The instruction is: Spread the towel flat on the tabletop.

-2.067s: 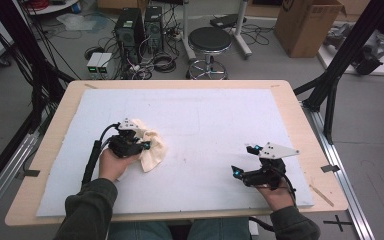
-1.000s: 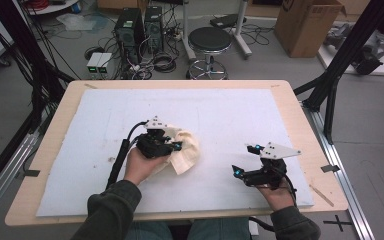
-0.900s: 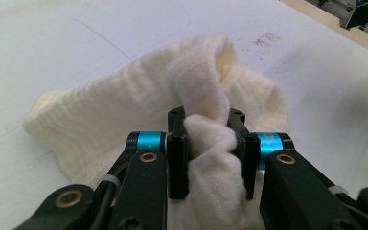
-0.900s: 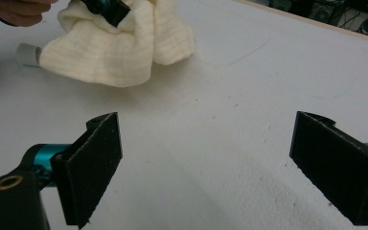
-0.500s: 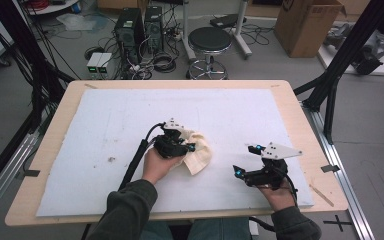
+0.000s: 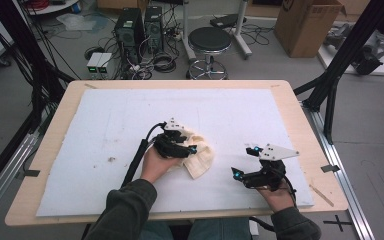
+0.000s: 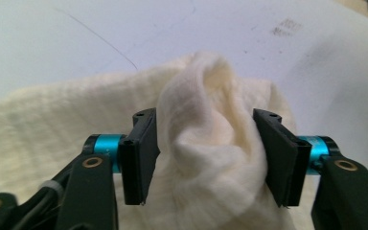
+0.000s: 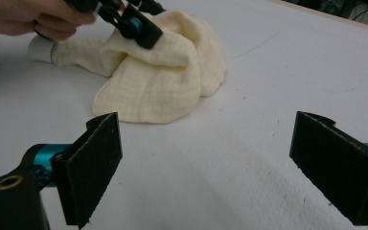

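Observation:
A crumpled cream cloth [image 6: 202,159] lies on the white mat [image 6: 105,125], a little left of the middle. My left gripper [image 6: 187,148] rests over the cloth's left part. In the left gripper view a raised fold of the cloth [image 7: 211,96] stands between the jaws of my left gripper [image 7: 206,158], which have just been opening and no longer pinch it. My right gripper [image 6: 244,161] sits on the mat to the right of the cloth. Its jaws are wide open with nothing between them [image 8: 211,167], and they face the cloth [image 8: 163,72] and the left gripper [image 8: 134,21].
The mat covers a wooden table [image 6: 310,130]. A thin wooden stick [image 6: 322,195] lies near the table's right front corner. Black frame posts [image 6: 330,85] stand at both sides. A stool [image 6: 209,42], computers [image 6: 137,25] and a cardboard box [image 6: 307,22] stand on the floor beyond.
The left hand has dragged the cloth rightwards across the mat toward the middle, and its jaws have opened around the fold. The right hand has stayed put.

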The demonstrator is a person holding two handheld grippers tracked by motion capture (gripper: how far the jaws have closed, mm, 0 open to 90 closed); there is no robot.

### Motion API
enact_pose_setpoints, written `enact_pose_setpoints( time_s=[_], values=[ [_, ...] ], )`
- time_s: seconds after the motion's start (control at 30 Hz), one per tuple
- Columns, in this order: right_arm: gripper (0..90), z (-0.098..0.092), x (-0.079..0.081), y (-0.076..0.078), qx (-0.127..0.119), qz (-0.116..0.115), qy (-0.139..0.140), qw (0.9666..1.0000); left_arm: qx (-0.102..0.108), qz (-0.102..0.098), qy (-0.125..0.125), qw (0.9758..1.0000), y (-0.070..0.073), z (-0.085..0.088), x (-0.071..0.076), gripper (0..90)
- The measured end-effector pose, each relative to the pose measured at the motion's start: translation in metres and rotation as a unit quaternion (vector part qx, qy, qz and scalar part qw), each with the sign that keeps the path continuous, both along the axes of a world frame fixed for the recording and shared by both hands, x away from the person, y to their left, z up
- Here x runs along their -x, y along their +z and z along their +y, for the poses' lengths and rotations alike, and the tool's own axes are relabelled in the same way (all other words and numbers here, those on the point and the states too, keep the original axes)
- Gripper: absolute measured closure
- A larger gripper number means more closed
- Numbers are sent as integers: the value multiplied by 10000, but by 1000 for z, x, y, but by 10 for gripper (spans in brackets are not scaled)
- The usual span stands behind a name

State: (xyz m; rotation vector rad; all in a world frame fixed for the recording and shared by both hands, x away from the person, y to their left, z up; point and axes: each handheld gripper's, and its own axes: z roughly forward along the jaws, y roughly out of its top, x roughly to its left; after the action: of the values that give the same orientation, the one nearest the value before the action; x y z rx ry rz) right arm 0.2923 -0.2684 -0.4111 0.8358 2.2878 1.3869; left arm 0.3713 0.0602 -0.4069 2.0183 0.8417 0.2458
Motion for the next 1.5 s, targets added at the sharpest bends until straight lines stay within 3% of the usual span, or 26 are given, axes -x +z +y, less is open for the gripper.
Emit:
enact_pose_setpoints(
  time_s=[0.23, 0.47, 0.53, 0.63, 0.77, 0.93, 1.03, 1.27, 1.3, 1.5],
  values=[
    [101, 3, 0, 0, 39, -7, 27, 10000, 27, -274, -28, 9996, 18, 29, 14, 390],
    [101, 5, -1, 0, 37, 11, 47, 10000, 38, -443, -58, 9990, 25, 58, 35, 375],
    [101, 6, -1, 0, 31, 35, 27, 10000, 102, -469, -42, 9988, 24, 66, 41, 376],
    [101, 9, 0, 2, 43, 17, 87, 10000, 16, -498, -48, 9987, 21, 77, 49, 375],
    [101, 13, -1, 4, 70, -5, 129, 9999, 193, -514, 24, 9985, 15, 92, 61, 379],
    [107, 22, -5, 10, 51, 23, 243, 9997, 82, -496, -21, 9987, 4, 104, 74, 392],
    [151, 30, -8, 12, 75, 32, 384, 9992, 138, -510, -62, 9986, 0, 107, 78, 408],
    [228, 59, -15, 16, 70, 16, 704, 9975, -21, -489, -208, 9986, -8, 115, 80, 442],
    [242, 63, -16, 15, 111, 27, 777, 9969, 45, -481, -197, 9986, -9, 115, 81, 446],
    [379, 84, -19, 7, 238, 89, 1137, 9932, -202, -526, -370, 9977, -14, 113, 79, 492]
  ],
)
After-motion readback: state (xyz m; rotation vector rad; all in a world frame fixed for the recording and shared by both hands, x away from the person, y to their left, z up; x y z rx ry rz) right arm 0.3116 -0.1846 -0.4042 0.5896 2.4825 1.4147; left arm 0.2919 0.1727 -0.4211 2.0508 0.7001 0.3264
